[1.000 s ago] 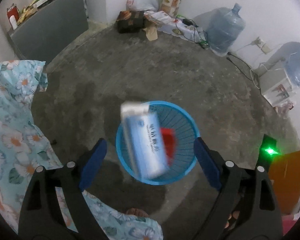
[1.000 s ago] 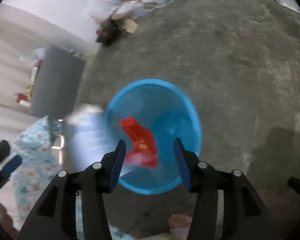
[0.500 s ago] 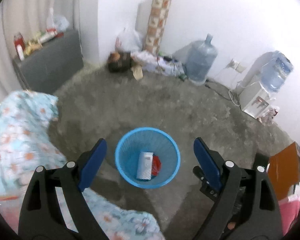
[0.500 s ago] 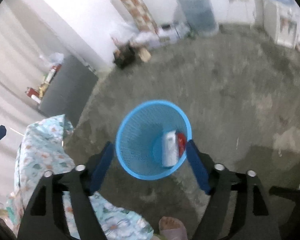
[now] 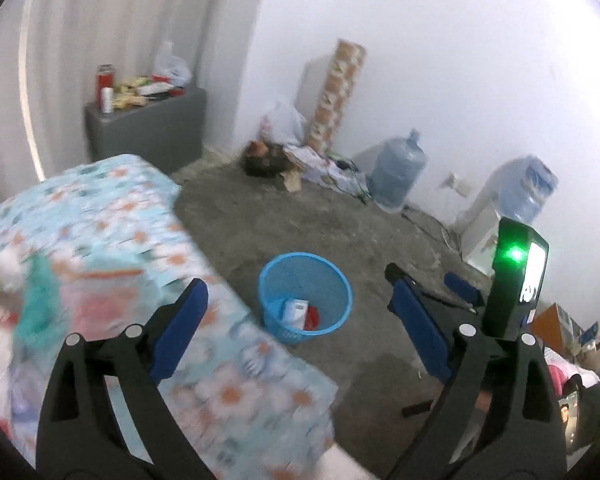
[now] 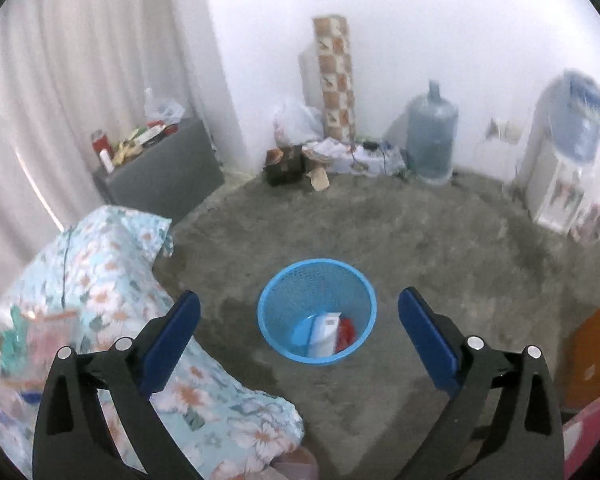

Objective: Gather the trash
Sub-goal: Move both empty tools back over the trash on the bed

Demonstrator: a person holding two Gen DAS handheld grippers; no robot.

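A blue mesh basket [image 5: 269,280] stands on the grey floor beside the table. In it lie a white box [image 5: 295,309] and a red wrapper [image 5: 313,316]. My left gripper [image 5: 298,334] hangs high above and back from it, its jaws opening with nothing between them. In the right wrist view the basket [image 6: 269,300] holds the same white box [image 6: 325,332] and red wrapper [image 6: 346,332]. My right gripper [image 6: 300,340] is also well above it, jaws opening and empty. Blurred trash [image 5: 32,292] lies on the floral cloth at far left.
A table under a floral cloth [image 6: 100,272] fills the lower left. A grey cabinet [image 6: 168,172] with bottles stands by the curtain. Bags, a patterned roll [image 6: 336,80], a water jug [image 6: 432,136] and a water dispenser [image 6: 556,168] line the far wall. The right gripper's green-lit unit [image 5: 518,280] shows at right.
The white box and red wrapper have dropped into the basket. Both grippers have risen and drawn back from it, and the right jaws have spread wide.
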